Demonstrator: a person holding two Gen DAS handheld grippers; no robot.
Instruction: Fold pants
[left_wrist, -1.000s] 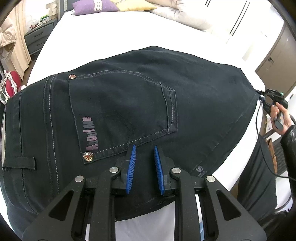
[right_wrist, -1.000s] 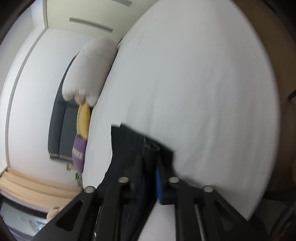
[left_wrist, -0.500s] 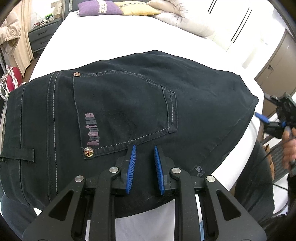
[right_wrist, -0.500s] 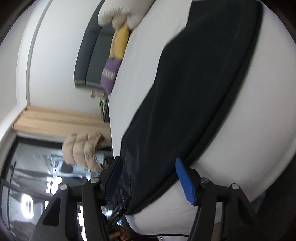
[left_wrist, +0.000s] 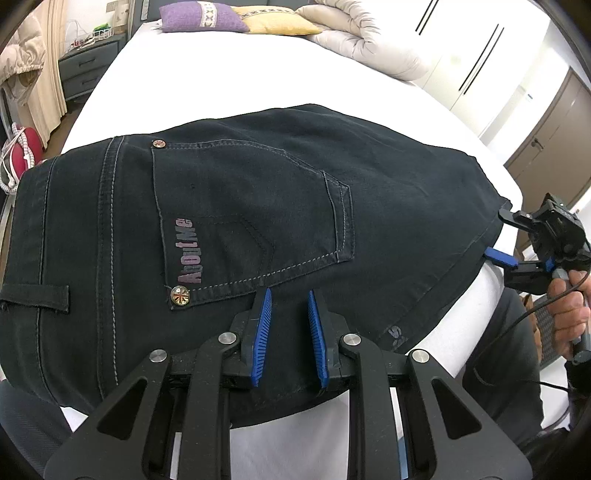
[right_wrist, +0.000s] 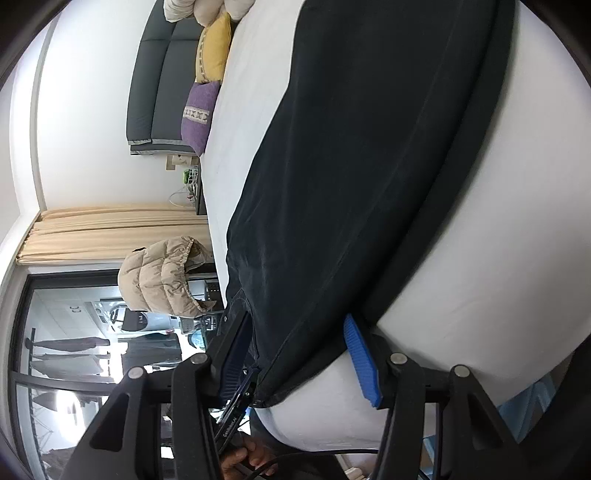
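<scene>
Where the room opens around us, we see a white bed (left_wrist: 229, 85) filling most of both views, with white wardrobe doors (left_wrist: 476, 59) and a brown door (left_wrist: 546, 133) off to the right in the left wrist view. Our right wrist view, turned on its side, shows what the other lacks: a dark padded headboard (right_wrist: 159, 85), beige curtains (right_wrist: 110, 236), a tan puffer jacket (right_wrist: 166, 277) and a large glass door (right_wrist: 74, 350) behind it. A cream duvet (left_wrist: 369, 44) is heaped at the head of the bed beside a yellow pillow (left_wrist: 277, 22) and a purple pillow (left_wrist: 203, 18); a grey nightstand (left_wrist: 85, 70) stands at the left.

Across the near part of the bed lie the black pants (left_wrist: 277, 221), folded into a broad slab, back pocket (left_wrist: 251, 218) upward with pale lettering along its edge and a small metal rivet (left_wrist: 180, 296) at its corner. Only the left wrist view gives us that pocket; the right wrist view shows plain dark cloth running along the mattress edge.

Our left gripper (left_wrist: 288, 339) hangs just above the near edge of the pants, its blue fingers (left_wrist: 261, 339) parted by a narrow gap with nothing between them. Our right gripper (right_wrist: 299, 362) sits at the far right end of the pants, fingers (right_wrist: 360, 362) spread wide to either side of the cloth's edge without closing on it.
</scene>
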